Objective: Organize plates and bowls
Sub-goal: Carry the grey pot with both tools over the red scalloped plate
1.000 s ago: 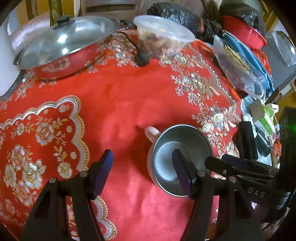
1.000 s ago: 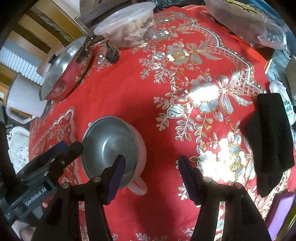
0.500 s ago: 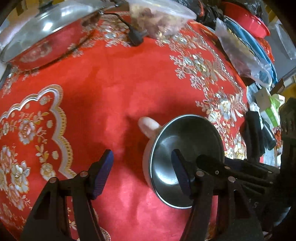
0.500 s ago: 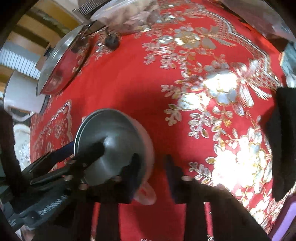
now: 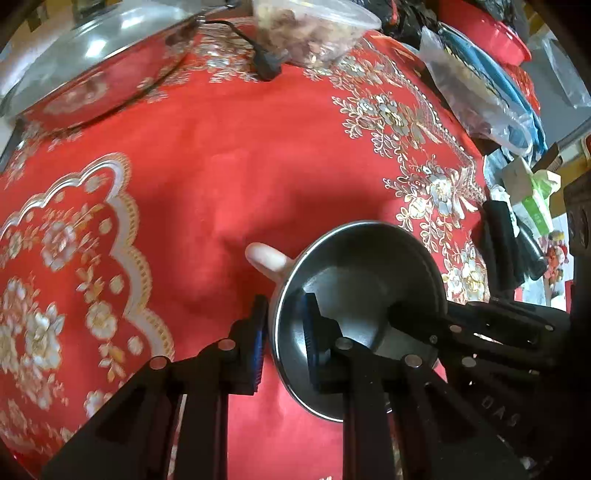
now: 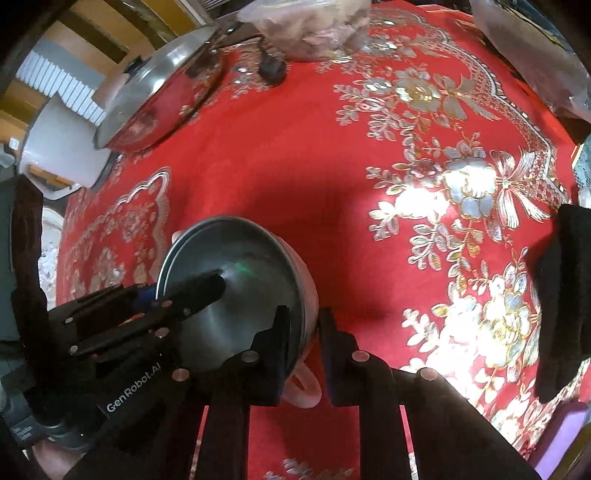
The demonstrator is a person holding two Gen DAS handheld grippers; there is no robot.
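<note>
A steel bowl [image 5: 354, 295] with a pink outer shell and two pink handles sits tilted over the middle of the red tablecloth [image 5: 221, 166], gripped from both sides. My left gripper [image 5: 282, 332] pinches its rim, one finger inside, one outside; my right gripper [image 6: 301, 343] is clamped on the opposite rim just above a pink handle [image 6: 303, 387]. Gold and silver flowers are woven across the cloth. At the far edge stand a lidded steel pan [image 5: 96, 62] and a clear tub of food [image 5: 314, 33], a black plug [image 5: 267, 68] lying between them. A clear bag [image 5: 476, 99] and blue and red dishes [image 5: 498, 51] crowd the right side; a folded black cloth [image 6: 561, 295] lies near the right edge. Beyond the pan, a white pot [image 6: 59, 147] and yellow wooden slats [image 6: 92, 37] show.
</note>
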